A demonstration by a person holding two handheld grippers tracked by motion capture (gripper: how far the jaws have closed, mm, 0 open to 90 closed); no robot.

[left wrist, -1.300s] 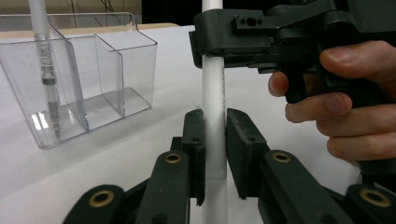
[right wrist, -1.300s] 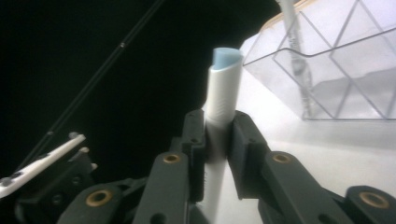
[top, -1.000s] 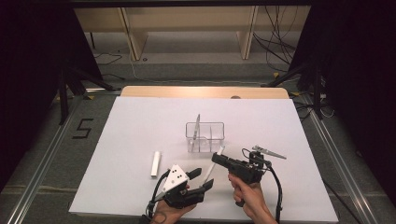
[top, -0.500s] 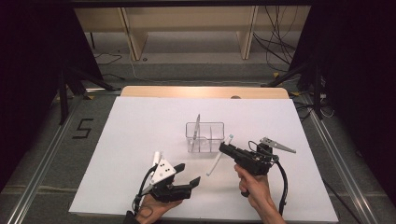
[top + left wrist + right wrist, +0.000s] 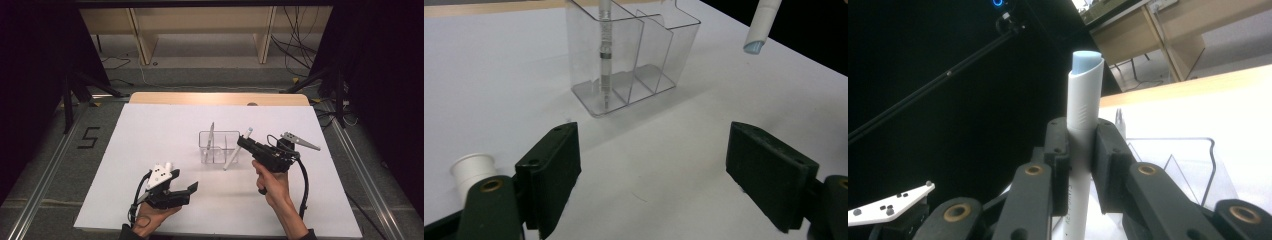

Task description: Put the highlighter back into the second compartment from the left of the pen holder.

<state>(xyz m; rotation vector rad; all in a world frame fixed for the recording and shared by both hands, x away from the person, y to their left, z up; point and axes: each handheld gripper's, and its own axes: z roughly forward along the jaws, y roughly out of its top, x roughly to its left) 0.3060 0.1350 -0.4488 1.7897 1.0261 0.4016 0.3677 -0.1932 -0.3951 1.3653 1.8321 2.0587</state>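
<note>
2 white pens (image 5: 236, 150), 1 clear organizer (image 5: 219, 146), 2 tools.

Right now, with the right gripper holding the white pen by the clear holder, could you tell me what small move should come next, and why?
Probably carry the pen left over an empty compartment of the holder and stand it upright. The right gripper is shut on it beside the holder, tilted, above the table. Another pen already stands in one end compartment; the left gripper is open.
</note>
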